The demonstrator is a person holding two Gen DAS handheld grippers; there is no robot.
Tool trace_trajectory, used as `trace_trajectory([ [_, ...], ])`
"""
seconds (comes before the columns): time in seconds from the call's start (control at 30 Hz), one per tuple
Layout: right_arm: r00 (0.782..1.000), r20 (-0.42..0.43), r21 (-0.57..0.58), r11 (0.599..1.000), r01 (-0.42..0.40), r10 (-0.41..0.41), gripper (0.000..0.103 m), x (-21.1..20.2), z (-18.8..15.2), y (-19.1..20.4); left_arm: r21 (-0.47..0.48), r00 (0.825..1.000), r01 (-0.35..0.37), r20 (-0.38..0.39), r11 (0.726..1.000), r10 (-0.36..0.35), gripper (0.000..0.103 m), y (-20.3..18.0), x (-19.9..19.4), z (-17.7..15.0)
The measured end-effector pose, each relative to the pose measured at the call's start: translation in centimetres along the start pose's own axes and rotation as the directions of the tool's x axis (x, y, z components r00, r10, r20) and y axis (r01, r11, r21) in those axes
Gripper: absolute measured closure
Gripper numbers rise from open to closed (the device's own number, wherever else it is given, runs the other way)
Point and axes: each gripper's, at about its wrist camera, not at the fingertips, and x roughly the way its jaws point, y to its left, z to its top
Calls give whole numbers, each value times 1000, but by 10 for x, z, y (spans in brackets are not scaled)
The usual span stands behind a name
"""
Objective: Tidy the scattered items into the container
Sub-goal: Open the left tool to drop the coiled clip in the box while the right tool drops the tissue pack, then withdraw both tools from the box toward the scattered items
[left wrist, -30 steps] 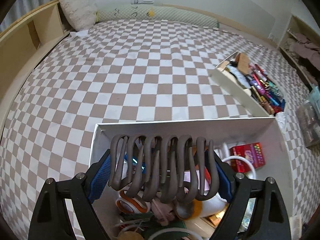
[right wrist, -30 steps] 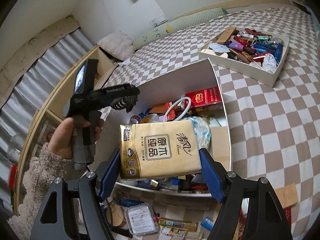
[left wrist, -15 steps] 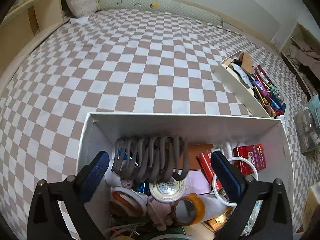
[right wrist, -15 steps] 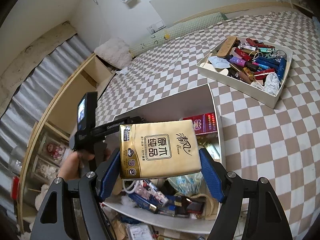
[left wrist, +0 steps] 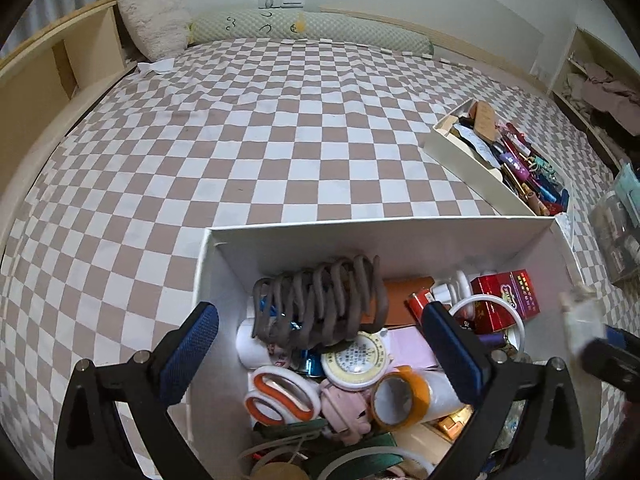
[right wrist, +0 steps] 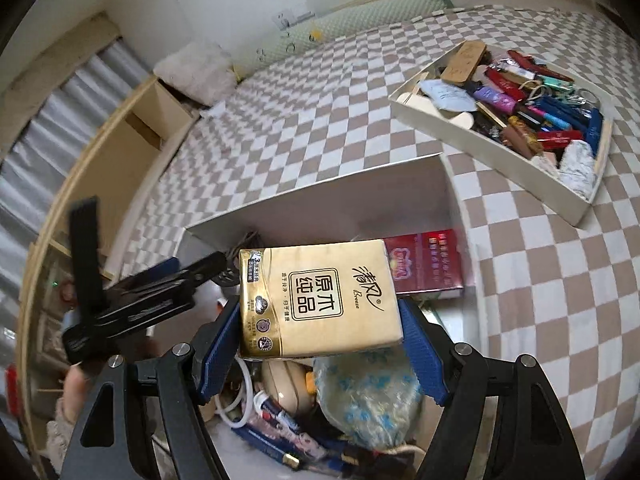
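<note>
Spreading widest across both views: bed (left wrist: 256,136), checkered cover. Resting on it, nearest the cameras, big white box (left wrist: 400,226), already crowded with odds and ends. Sitting further off to the right, well apart from the box, shallow tray (right wrist: 500,148) packed with pens and small stuff.

Lying inside the box at its far left: grey coil (left wrist: 320,300), sitting on top of the clutter, long axis running side to side. Near it, scissors (left wrist: 280,394), tape roll (left wrist: 396,398), red carton (left wrist: 506,298) towards the far right corner.

Hovering over the box's left half, left claw (left wrist: 320,354), jaws standing wide apart, gripping nothing; coil lying just beyond and between the pads, touching neither.

Hanging over the box's near middle, right claw (right wrist: 320,340), pads pressing both short ends of a gold tissue pack (right wrist: 318,304). Pack's long axis running straight across from pad to pad, printed face up towards the camera. Showing directly below and behind it: box interior, with a blue-patterned bag (right wrist: 368,396) under the claw and the red carton just past the pack's far edge.

Judging the coming move: pack already over the box, so the drop is depending on what is straight down, not sideways; right hand clearly the one to finish, left claw staying close on its left side, likely needing to clear out.
</note>
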Motion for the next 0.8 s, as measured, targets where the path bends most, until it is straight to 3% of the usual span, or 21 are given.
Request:
trace_trajectory([
  [0.13,998,-41,-38,999,38,-39,27,23,4,16,-25,999,46,2,999,-46,1,6,-8,2],
  [0.57,989,-83,-130,985,112,-123,26,67,15,51,4,993,79,87,997,-79,1,11,-47,10],
  [0.6,988,-71,-144,982,125,-136,23,67,15,54,8,993,77,91,997,-78,1,11,-48,10],
  [0.7,989,-51,-147,980,133,-142,0,65,14,56,12,992,78,99,997,-79,1,11,-51,9],
  [0.8,988,-27,-154,978,143,-149,0,58,14,56,11,991,90,99,996,-91,1,13,-54,8],
])
